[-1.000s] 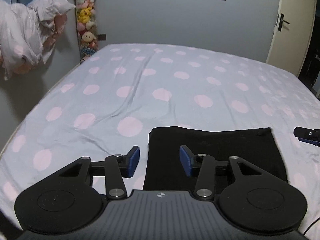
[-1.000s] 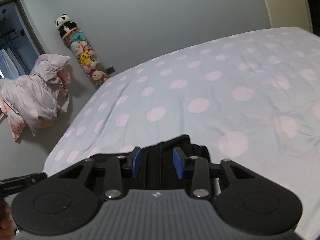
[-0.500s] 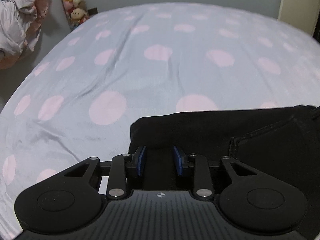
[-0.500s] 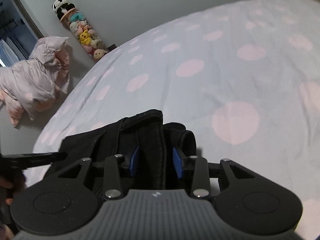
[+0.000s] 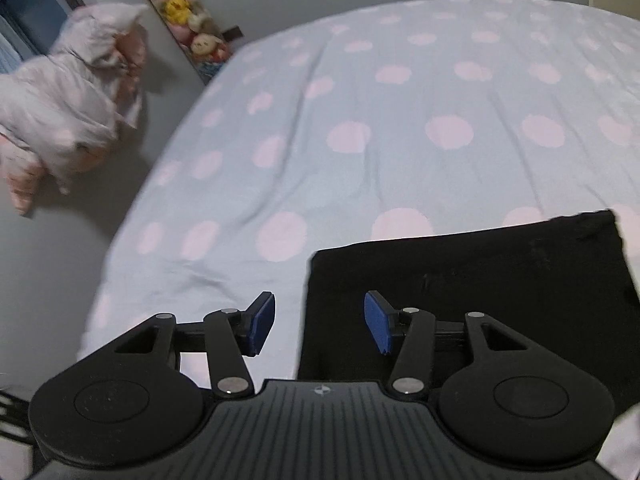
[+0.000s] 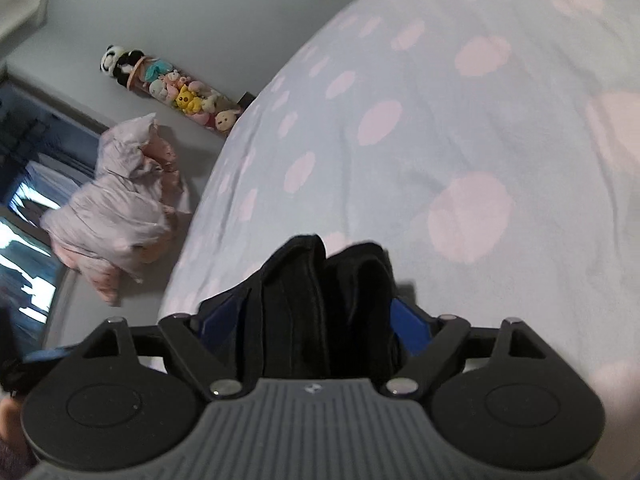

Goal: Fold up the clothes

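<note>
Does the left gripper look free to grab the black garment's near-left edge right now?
Probably yes: the left gripper is open, its jaws having just widened, straddling the garment's edge with nothing between.

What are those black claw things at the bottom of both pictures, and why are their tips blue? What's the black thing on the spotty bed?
They are two grabbing tools, one in each of a person's hands. Each has a small camera looking along its two fingers. One picture comes from the left gripper, the other from the right gripper. The blue tips are pads for pinching. On the bed lies a folded black garment. Both grippers' jaws have just been opening. The left one pinches nothing. A bunched part of the garment sits between the right one's pads, apparently let go.
</note>
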Available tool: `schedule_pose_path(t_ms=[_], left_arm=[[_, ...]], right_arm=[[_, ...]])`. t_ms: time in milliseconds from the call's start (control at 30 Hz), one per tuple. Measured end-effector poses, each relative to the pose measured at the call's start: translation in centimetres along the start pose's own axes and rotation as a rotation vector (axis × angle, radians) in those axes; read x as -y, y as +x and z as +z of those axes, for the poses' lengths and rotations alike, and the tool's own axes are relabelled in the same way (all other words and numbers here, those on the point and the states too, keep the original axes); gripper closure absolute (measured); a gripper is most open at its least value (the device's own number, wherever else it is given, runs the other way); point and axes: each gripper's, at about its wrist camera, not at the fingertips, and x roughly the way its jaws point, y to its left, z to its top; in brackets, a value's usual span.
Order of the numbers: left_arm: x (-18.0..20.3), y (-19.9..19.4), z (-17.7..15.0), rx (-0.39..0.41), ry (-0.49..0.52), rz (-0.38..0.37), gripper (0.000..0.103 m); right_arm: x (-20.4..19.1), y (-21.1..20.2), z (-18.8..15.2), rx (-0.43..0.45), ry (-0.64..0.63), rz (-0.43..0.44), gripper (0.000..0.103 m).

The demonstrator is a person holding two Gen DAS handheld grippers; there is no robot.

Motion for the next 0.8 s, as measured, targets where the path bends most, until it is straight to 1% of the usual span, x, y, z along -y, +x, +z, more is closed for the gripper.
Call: schedule_pose_path(t_ms=[100, 200, 267, 333, 400, 500, 600, 667, 700, 800], left_arm=[[-1.0, -5.0, -0.4, 0.005, -0.025, 0.054, 0.044], [-2.1, -8.8, -0.4, 0.031, -0.035, 0.068, 0.041], [-2.5, -9.8, 0.0, 0.034, -0.014, 0.079, 0.04], [-2.7, -9.6, 0.4, 0.014, 0.017, 0.095, 0.04], [-2.7, -8.6, 0.7, 0.0, 0.038, 0.084, 0.04], [-2.8, -6.0, 0.4, 0.0, 0.031, 0.006, 0.04], [-3.3, -1.6, -1.2, -0.038, -0.035, -0.076, 0.039], [-3.3, 1.4, -2.4, -0.073, -0.036, -0.12, 0.039], [-3.3, 2.9, -3.0, -0.09, -0.032, -0.142, 0.039], [-3.9, 7.5, -4.6, -0.137, -0.043, -0.222, 0.039]], right_arm=[[1.7, 0.1, -0.1, -0.056, 0.101, 0.037, 0.017], [1.8, 0.5, -0.7, -0.095, 0.102, 0.038, 0.017], [1.8, 0.8, -1.2, -0.116, 0.092, 0.039, 0.017], [1.8, 1.4, -1.6, -0.138, 0.078, 0.036, 0.017], [1.9, 2.0, -1.9, -0.159, 0.053, 0.025, 0.017], [2.5, 2.7, -2.3, -0.175, 0.036, 0.01, 0.017], [3.4, 3.6, -2.7, -0.187, 0.056, 0.028, 0.017], [4.0, 4.2, -2.9, -0.189, 0.084, 0.057, 0.018], [4.0, 4.5, -2.9, -0.192, 0.08, 0.069, 0.021], [4.0, 5.2, -3.0, -0.196, 0.068, 0.087, 0.022]])
